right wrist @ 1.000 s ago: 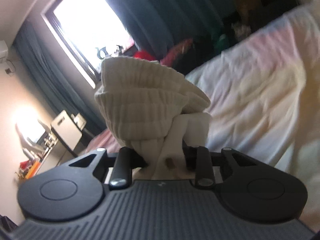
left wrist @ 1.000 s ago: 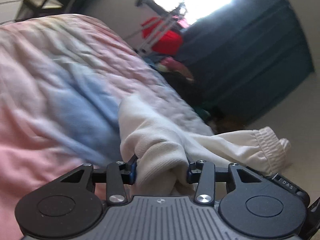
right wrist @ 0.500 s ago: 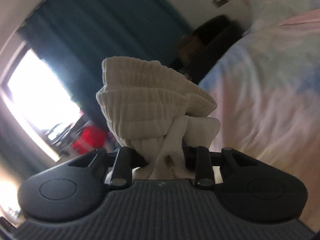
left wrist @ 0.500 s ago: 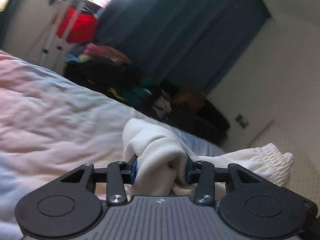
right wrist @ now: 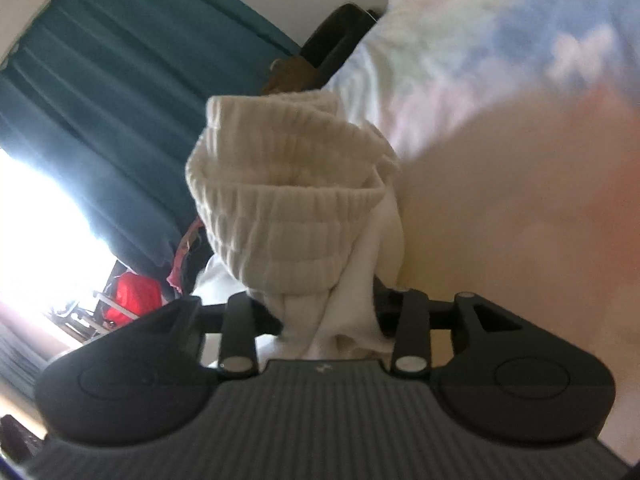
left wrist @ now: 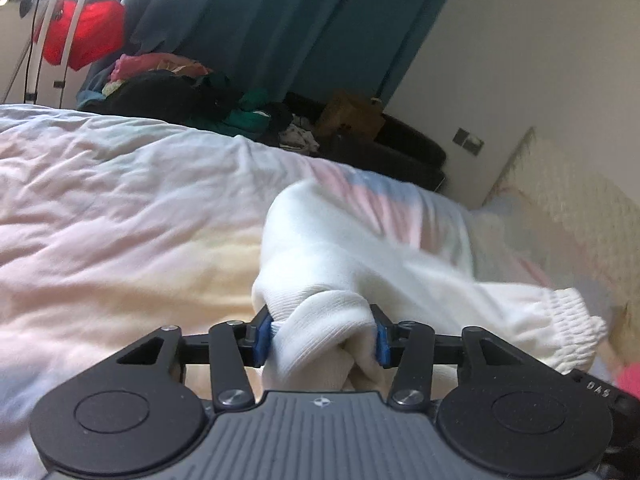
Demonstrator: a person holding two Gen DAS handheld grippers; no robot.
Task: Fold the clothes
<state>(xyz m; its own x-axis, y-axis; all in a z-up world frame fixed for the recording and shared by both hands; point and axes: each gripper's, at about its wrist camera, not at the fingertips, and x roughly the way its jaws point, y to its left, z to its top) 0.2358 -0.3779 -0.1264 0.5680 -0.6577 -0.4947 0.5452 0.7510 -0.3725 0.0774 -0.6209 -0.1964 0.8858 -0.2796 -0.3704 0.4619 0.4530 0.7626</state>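
Both grippers have swung down toward the bed (left wrist: 120,208). The left gripper (left wrist: 320,336) and right gripper (right wrist: 326,312) have just been loosening, cream sweatpants (left wrist: 360,256) bunched between each; release looks near.

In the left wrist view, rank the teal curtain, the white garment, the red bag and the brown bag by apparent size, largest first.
1. Teal curtain
2. White garment, which sits much nearer the camera, so its place against the curtain is unsure
3. Red bag
4. Brown bag
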